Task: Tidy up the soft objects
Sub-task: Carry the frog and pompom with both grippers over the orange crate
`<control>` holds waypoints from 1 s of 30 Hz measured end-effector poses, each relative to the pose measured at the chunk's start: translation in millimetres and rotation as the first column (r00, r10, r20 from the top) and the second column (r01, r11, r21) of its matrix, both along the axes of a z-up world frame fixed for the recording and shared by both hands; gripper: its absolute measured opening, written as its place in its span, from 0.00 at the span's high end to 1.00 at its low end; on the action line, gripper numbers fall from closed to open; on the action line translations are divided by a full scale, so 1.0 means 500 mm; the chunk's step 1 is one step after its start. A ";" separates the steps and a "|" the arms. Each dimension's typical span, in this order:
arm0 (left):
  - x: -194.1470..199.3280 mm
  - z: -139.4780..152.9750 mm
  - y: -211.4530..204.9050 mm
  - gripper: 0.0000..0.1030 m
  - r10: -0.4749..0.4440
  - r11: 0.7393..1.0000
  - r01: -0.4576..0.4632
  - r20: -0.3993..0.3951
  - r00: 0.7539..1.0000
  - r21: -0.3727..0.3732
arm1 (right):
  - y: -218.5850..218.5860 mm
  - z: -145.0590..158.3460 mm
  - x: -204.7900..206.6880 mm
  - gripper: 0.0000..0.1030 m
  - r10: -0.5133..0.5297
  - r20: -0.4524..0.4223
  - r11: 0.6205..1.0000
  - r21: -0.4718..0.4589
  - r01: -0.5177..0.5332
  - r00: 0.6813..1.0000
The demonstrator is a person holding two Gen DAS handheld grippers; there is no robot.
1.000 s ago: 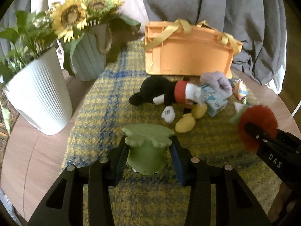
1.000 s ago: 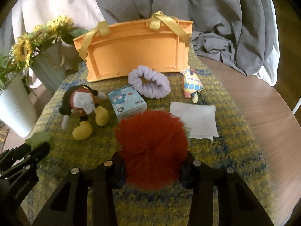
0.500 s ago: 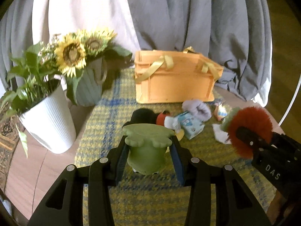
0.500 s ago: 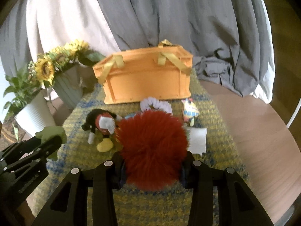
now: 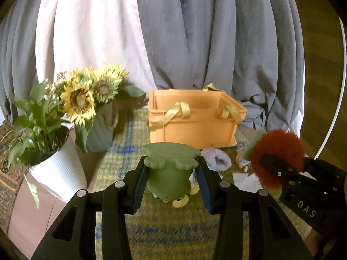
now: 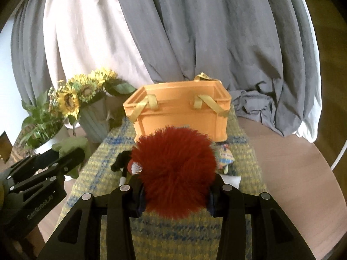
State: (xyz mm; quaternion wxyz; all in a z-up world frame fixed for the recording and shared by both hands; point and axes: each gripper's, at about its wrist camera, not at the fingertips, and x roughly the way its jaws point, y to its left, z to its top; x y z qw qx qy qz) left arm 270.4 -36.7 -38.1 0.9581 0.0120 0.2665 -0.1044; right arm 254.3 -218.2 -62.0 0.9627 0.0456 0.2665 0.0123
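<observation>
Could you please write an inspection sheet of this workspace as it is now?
Surface: round wooden table under a yellow-blue plaid mat.
Job's things: green plush, red pompom, orange basket upright, open.
Clutter: purple scrunchie, black plush doll on the mat.
Grippers: left gripper grips the green plush; right gripper grips the pompom.
Cables: nothing seen.
Surroundings: sunflower vase, white plant pot, grey curtain.

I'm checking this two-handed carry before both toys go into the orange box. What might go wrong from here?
The green frog plush and the red pompom may collide over the narrow orange box. Its yellow ribbon handles droop across the rim and could snag a toy. The pompom's fur might slip from the jaws.
</observation>
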 end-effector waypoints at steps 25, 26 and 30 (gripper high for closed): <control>0.126 0.104 -0.054 0.58 0.014 1.000 -0.013 0.102 0.995 -0.014 | -0.038 0.105 0.119 0.59 0.050 0.130 0.998 -0.049 -0.044 0.990; 0.131 0.107 -0.055 0.58 0.012 1.000 -0.011 0.105 0.994 -0.015 | -0.038 0.109 0.125 0.59 0.052 0.135 0.998 -0.050 -0.046 0.989; 0.159 0.119 -0.064 0.58 0.008 1.000 -0.007 0.114 0.994 -0.009 | -0.040 0.124 0.155 0.59 0.061 0.145 0.997 -0.057 -0.053 0.988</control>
